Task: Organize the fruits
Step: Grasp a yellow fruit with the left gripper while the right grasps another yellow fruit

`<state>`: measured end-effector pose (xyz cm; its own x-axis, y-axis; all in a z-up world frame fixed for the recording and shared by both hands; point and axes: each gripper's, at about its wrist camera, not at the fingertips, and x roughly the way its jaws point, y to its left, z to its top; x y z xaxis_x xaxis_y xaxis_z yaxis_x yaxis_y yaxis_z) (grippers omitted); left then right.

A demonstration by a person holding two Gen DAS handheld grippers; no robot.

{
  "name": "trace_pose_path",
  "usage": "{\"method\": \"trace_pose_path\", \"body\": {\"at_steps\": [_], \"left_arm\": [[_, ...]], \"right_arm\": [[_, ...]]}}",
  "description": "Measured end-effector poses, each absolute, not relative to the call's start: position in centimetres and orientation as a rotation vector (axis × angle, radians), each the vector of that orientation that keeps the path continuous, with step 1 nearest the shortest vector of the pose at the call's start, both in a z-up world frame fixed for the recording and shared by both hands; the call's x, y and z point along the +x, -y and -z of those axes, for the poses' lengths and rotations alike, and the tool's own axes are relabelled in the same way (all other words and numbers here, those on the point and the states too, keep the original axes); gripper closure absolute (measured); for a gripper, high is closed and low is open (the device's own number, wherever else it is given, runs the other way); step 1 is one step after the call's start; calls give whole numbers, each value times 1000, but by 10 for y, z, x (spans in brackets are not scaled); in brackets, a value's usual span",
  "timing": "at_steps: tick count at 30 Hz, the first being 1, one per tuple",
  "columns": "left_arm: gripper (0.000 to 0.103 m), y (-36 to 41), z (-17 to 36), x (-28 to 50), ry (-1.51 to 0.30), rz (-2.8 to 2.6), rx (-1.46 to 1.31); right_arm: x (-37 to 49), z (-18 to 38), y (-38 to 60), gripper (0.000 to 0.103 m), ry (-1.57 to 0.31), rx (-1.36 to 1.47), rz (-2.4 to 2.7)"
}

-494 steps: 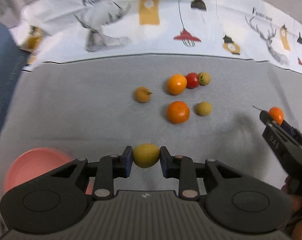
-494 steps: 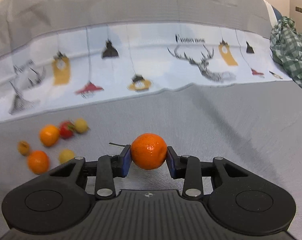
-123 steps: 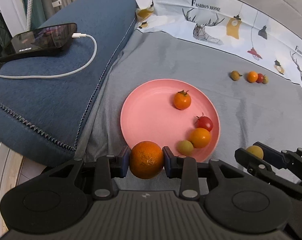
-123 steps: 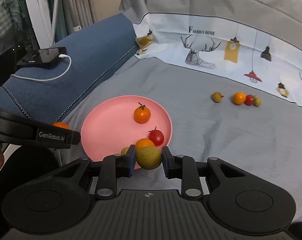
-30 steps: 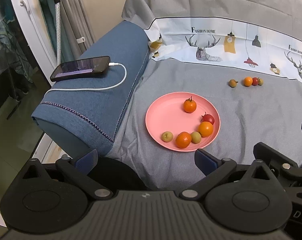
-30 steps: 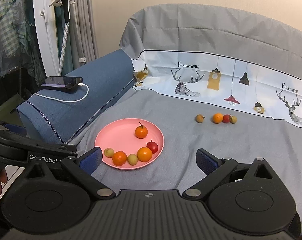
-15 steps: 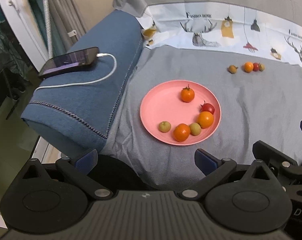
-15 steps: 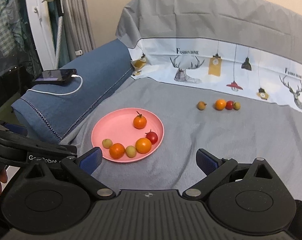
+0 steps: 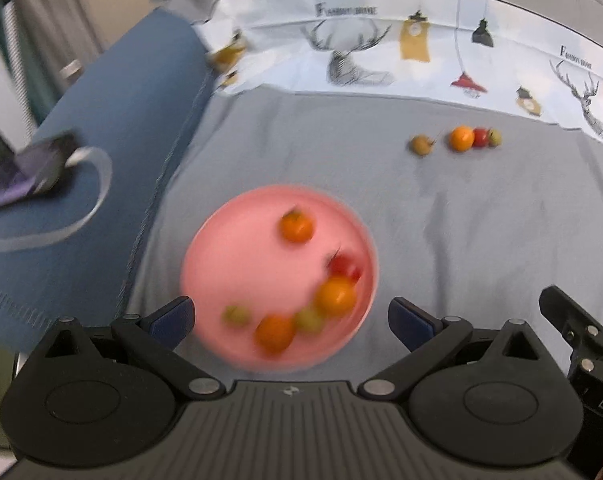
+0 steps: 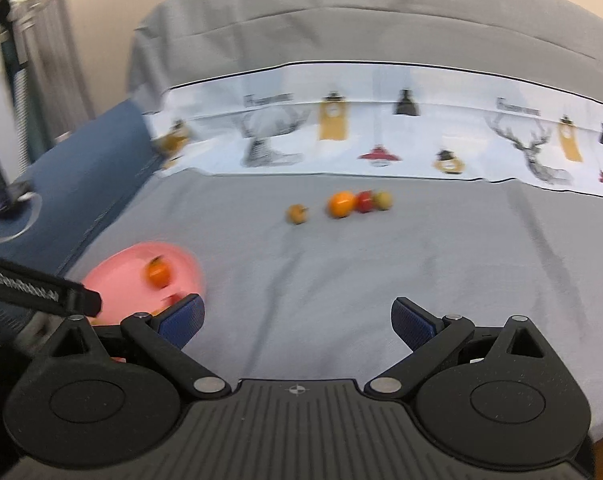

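1. While both views are smeared by motion blur, the left claw (image 9: 291,316) shows its blue-padded fingers spread wide with nothing between them, above the near rim of the pink plate (image 9: 229,248).
2. On the plate lie six small fruits: an orange one with a dark stem (image 9: 297,227) toward the far side, a red tomato (image 9: 343,266) at the right edge, and a larger orange fruit (image 9: 335,296) just in front of it.
3. Along the plate's near edge sit a yellow-green fruit (image 9: 309,319), another orange fruit (image 9: 274,333) and a small greenish fruit (image 9: 236,314) set slightly apart to the left.
4. Farther back on the grey bedsheet (image 9: 481,220), well apart from the plate, four fruits lie in a row: a brownish-yellow one with a stem (image 9: 420,145), then, after a gap, an orange one (image 9: 461,138), a red one (image 9: 480,137) and a yellow-green one (image 9: 495,137), these three touching.
5. The right claw (image 10: 297,320) is likewise wide and empty, aimed toward that row; the plate lies at its lower left, partly hidden behind its left finger.
6. A phone (image 9: 25,172) with a white cable rests on the blue cushion (image 9: 113,120) left of the plate.
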<state>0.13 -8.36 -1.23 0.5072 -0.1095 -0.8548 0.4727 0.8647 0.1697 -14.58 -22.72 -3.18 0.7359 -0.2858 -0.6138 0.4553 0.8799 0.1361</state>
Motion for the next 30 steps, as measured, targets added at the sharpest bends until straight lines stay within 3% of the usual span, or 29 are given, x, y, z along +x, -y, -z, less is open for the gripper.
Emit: {"method": "trace_pose_path", "body": {"at_steps": [6,15,19,27,28,30], "left_arm": [[0,165,34,53,-948,423,437],[0,269,118,142,-988,483,516],[0,296,147,161,-953,507,563],[1,307,160,183,-975,574,460],[8,306,159,183,-979,583,450],[40,306,159,182,-993,609,440]], "right_arm": [[-102,61,298,4,-601,263,498],[-4,136,394,4,-660,133,556],[30,171,415,4,-695,59,562],[50,176,417,7,-628,25,502],[50,176,415,13,-623,24,489],[47,174,410,41,-611,28,446]]}}
